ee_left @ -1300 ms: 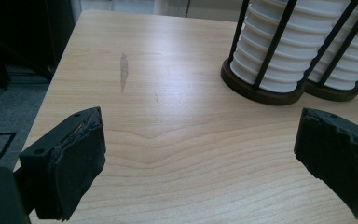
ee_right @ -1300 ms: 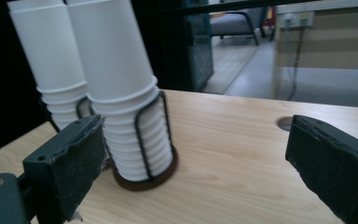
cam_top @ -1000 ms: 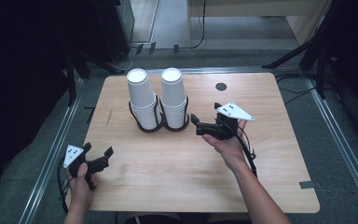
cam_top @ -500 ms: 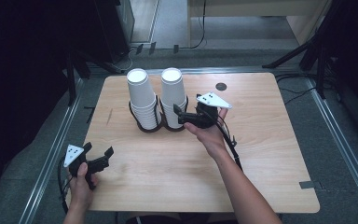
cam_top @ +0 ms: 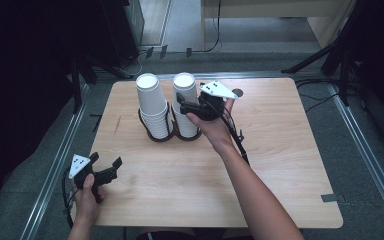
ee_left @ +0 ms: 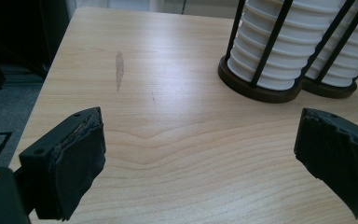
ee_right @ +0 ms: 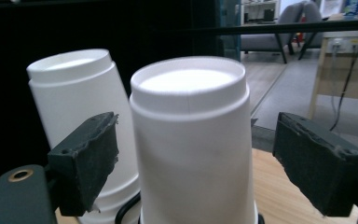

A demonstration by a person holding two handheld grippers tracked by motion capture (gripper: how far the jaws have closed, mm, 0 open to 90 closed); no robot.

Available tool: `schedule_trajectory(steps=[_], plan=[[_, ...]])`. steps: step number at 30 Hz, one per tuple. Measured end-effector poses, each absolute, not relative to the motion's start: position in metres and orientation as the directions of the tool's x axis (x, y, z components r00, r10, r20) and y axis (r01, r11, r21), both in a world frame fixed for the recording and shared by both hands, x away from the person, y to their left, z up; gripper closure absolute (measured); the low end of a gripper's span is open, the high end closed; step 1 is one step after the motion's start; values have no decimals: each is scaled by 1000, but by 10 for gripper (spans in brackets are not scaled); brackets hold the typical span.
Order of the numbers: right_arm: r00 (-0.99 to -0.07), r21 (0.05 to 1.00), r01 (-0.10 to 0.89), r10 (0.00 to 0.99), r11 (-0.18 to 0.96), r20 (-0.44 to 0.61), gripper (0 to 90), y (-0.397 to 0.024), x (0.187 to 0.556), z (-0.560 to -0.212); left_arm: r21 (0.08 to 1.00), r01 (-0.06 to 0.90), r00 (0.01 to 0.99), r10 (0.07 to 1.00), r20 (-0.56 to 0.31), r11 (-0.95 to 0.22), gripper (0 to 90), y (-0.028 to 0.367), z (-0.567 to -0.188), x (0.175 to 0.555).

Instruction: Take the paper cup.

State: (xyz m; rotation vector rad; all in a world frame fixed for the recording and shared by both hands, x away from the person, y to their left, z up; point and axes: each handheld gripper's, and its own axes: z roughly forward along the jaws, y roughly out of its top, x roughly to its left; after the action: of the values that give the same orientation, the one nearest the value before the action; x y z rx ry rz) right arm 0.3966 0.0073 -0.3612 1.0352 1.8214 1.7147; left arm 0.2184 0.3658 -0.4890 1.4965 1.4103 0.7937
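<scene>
Two tall stacks of white paper cups stand in black wire holders at the table's back middle: the left stack [cam_top: 152, 105] and the right stack [cam_top: 184, 87]. My right gripper [cam_top: 184, 106] is level with the upper part of the right stack. In the right gripper view its jaws flank the top cup [ee_right: 191, 140]. They have just been closing, and a gap still shows on each side, so the pads [ee_right: 86, 158] do not press on it. The left stack [ee_right: 74, 93] stands behind. My left gripper [cam_top: 106, 161] rests open near the table's front left corner, holding nothing.
The wooden table [cam_top: 280, 165] has bare surface in front of and to the right of the holders. In the left gripper view, the holder bases [ee_left: 256, 91] lie ahead to the right. A dark round mark [cam_top: 237, 92] sits behind my right hand. Metal rails run along the floor on both sides.
My right hand has moved left and up from the table's right middle to the top of the right cup stack, and its jaws have narrowed around the top cup. My left hand stayed put.
</scene>
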Motion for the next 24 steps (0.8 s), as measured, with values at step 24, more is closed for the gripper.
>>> schedule_trajectory(steps=[24], plan=[[-576,976,218,811,30,103,262,36,412,-347,912,405,140,981,-131,64,22,367,-489,220]])
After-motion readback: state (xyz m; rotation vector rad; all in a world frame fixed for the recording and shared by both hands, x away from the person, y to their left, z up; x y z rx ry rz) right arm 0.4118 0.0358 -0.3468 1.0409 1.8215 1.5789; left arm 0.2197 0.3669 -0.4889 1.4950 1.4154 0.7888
